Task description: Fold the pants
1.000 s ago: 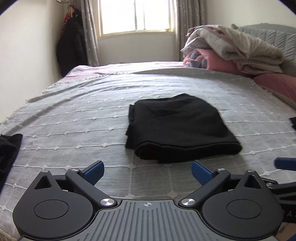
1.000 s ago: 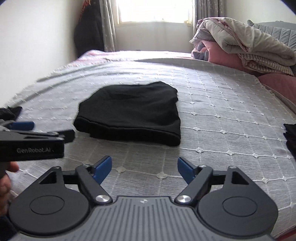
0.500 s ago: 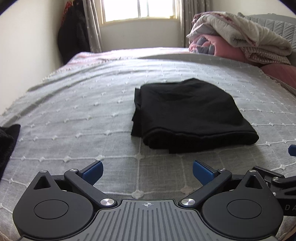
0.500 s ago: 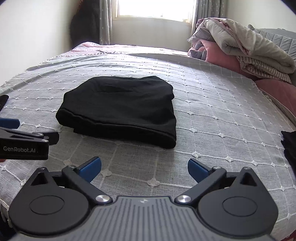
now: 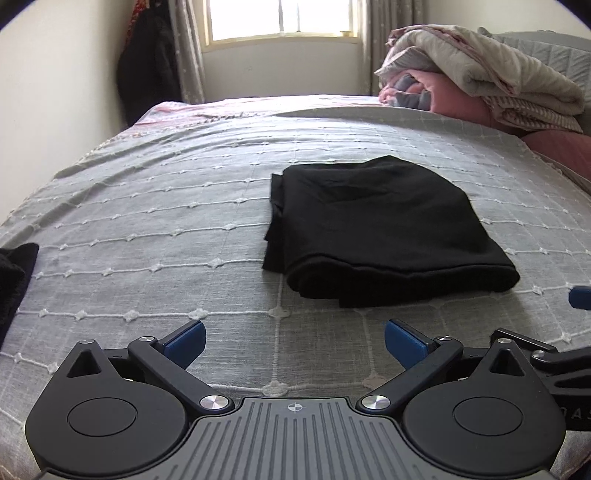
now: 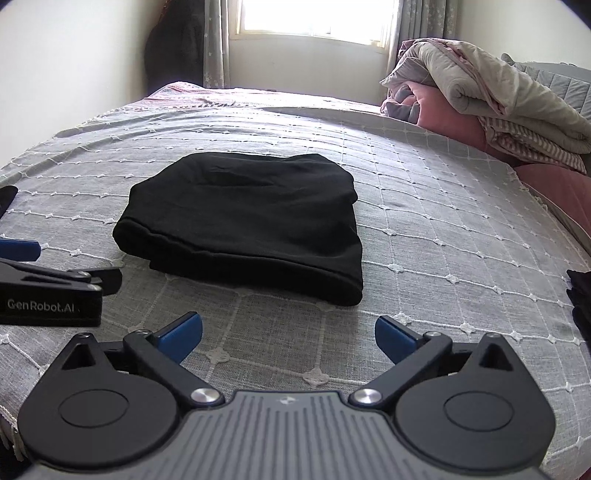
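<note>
While folded flat — black pants (image 5: 384,229), fold edge toward both wide-open, empty claws.

Low over the grey quilted bedspread (image 5: 147,221), side by side, both facing the bright window (image 6: 314,18); near the folded black fabric pants (image 5: 376,229) (image 6: 251,218), shared by both views.

1. Left gripper (image 5: 294,339): jaws spread wide, holding nothing, low over the bed (image 5: 147,229).
2. Black pants (image 5: 376,229): folded bundle, ahead and slightly right of the gripper, apart from it.
3. Piled blankets (image 5: 480,77): far right.
</note>
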{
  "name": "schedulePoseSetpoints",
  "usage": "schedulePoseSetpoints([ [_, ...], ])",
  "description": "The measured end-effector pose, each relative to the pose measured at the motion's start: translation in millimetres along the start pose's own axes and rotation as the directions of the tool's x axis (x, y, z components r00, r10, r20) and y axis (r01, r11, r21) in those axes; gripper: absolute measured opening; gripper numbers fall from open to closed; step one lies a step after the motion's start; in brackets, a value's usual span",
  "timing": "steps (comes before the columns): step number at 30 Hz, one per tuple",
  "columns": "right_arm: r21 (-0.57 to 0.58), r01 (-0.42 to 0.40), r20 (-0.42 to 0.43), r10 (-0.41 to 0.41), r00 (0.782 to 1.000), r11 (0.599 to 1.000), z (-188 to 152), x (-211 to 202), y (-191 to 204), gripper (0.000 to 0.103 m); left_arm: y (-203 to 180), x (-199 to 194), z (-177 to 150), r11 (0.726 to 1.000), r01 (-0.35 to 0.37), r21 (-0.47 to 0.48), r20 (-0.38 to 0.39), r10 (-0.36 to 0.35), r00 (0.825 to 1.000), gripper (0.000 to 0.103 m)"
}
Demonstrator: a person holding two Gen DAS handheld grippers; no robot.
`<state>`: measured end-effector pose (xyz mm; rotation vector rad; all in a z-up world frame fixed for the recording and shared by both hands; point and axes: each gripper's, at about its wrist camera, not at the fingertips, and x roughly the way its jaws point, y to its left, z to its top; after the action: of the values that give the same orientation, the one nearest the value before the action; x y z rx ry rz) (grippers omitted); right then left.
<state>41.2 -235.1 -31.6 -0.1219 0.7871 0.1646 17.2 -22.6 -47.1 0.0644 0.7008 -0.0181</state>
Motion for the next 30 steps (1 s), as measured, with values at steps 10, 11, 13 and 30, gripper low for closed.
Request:
schedulePoseSetpoints([
  [10, 0.025, 0.013, 0.004, -0.013, 1.000, 1.000, 0.4, -1.6, -4.8, 0.103, -1.2, 3.4, 3.7, 1.000, 0.003, -0.016, 0.011, -0.003, 1.000, 0.103],
  [11, 0.027, 0.014, 0.004, -0.014, 1.000, 1.000, 0.2, -1.8, -5.1, 0.103, -1.7, 4.9, 3.7, 1.000, 0.005, -0.016, 0.008, -0.005, 1.000, 0.103],
  [13, 0.029, 0.017, 0.004, -0.017, 1.000, 0.999, -0.2, -1.6, -5.4, 0.103, -1.3, 7.7, 3.6, 1.000, 0.021, -0.020, -0.004, -0.021, 1.000, 0.103],
  [30, 0.061, 0.051, -0.001, -0.051, 0.999, 0.997, -1.1, 0.3, -12.5, 0.103, -5.7, 15.1, -2.2, 1.000, 0.018, -0.003, -0.022, -0.018, 1.000, 0.103],
])
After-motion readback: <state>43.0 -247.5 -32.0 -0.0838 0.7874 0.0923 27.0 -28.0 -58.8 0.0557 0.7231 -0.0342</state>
